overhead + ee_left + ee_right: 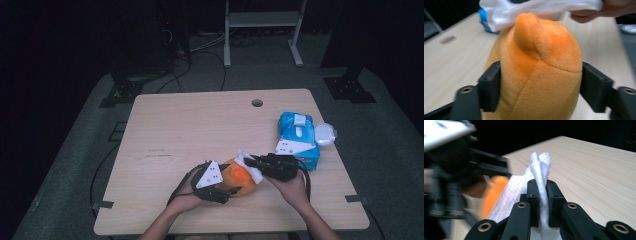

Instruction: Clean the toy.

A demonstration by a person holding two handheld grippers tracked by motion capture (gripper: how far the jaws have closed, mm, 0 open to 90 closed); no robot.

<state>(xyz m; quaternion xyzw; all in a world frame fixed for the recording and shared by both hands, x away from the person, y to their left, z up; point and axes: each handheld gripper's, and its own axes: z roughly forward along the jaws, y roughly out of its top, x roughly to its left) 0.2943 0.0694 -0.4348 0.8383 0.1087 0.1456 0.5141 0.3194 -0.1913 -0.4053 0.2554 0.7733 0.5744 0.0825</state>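
The wooden counter [190,130] carries everything, with a round hole near its twelve o'clock edge. At about three o'clock lies a blue wet-wipe pack [297,135], well apart from the person's left hand. At about six o'clock, near the counter's front edge, sits an orange plush toy [239,179]. The left tongs [231,190] are clamped on the orange plush toy, their two black pads pressing its sides in the left gripper view. The right tongs [248,161] are together on a white wipe [250,167], pinching a fold of it, and the wipe lies against the top of the toy, at its one o'clock side.
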